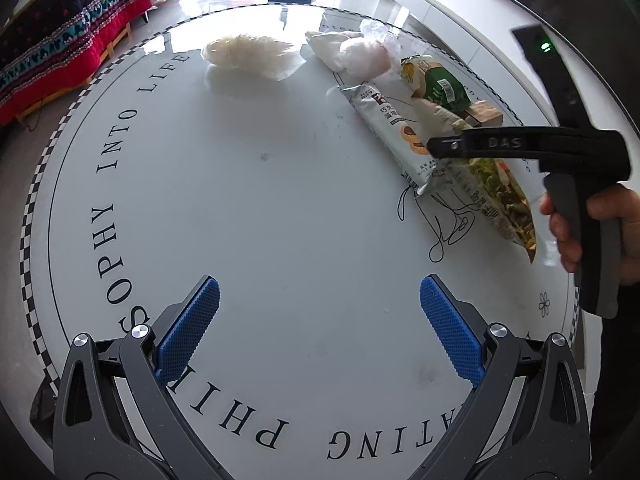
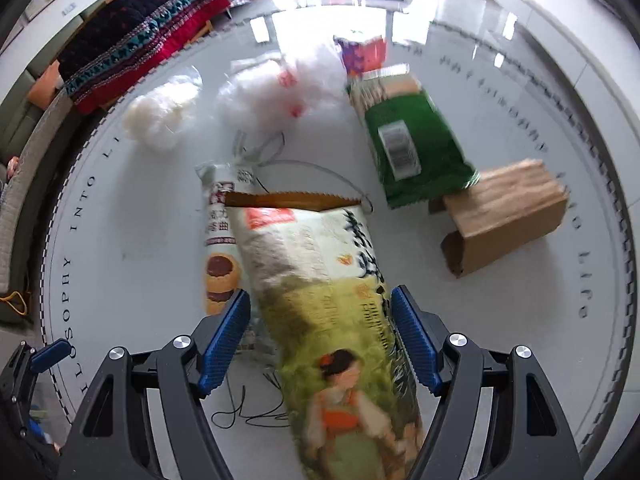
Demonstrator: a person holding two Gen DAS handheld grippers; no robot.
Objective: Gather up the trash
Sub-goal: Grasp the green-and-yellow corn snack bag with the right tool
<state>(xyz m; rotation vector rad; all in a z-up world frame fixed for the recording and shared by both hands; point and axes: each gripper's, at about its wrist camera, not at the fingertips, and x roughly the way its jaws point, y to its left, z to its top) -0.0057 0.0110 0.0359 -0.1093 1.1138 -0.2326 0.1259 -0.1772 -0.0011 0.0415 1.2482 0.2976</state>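
A big yellow-green snack bag (image 2: pixel 332 280) lies on the round white table (image 2: pixel 120 220), partly over a silver cookie wrapper (image 2: pixel 220 248). My right gripper (image 2: pixel 320 332) is open and straddles the bag; the right pad is at the bag's edge, and a gap shows at the left pad. In the left wrist view the right gripper (image 1: pixel 436 146) hangs over the same bag (image 1: pixel 500 196) and wrapper (image 1: pixel 396 132), held by a hand (image 1: pixel 592 228). My left gripper (image 1: pixel 320 300) is open over bare table (image 1: pixel 240 220), with nothing between its fingers.
Further back lie a green bag (image 2: pixel 416 144), a brown cardboard box (image 2: pixel 504 216), crumpled white plastic bags (image 2: pixel 272 96), a white fluffy wad (image 2: pixel 160 116) and a small colourful carton (image 2: pixel 362 54). A sofa with a red patterned blanket (image 2: pixel 140 36) stands beyond the table's left edge.
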